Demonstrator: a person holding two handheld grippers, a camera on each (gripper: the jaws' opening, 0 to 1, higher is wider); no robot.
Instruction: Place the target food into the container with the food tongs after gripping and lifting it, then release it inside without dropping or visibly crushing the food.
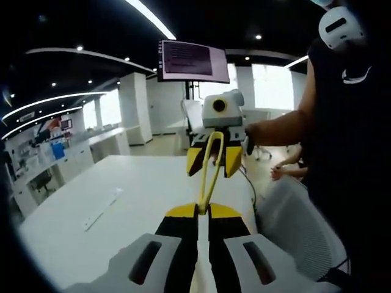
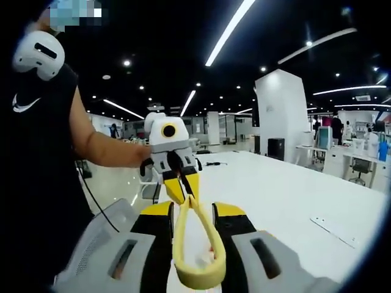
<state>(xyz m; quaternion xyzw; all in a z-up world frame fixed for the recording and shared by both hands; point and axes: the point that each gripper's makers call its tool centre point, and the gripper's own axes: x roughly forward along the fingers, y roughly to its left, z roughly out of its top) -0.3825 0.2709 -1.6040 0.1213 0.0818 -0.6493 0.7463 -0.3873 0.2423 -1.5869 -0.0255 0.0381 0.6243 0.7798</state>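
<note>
Yellow food tongs stretch between my two grippers, which face each other over a white table. In the left gripper view my left gripper is shut on the tongs' narrow tip end. The right gripper faces me there, with the tongs' looped end between its yellow fingers. In the right gripper view that looped end of the tongs sits between the jaws of my right gripper, pressed against both. Beyond it the left gripper pinches the tips together.
A person in dark clothes stands at the table's side, holding both grippers. A grey chair back is next to them. A flat white strip lies on the table. A monitor hangs beyond the table's far end.
</note>
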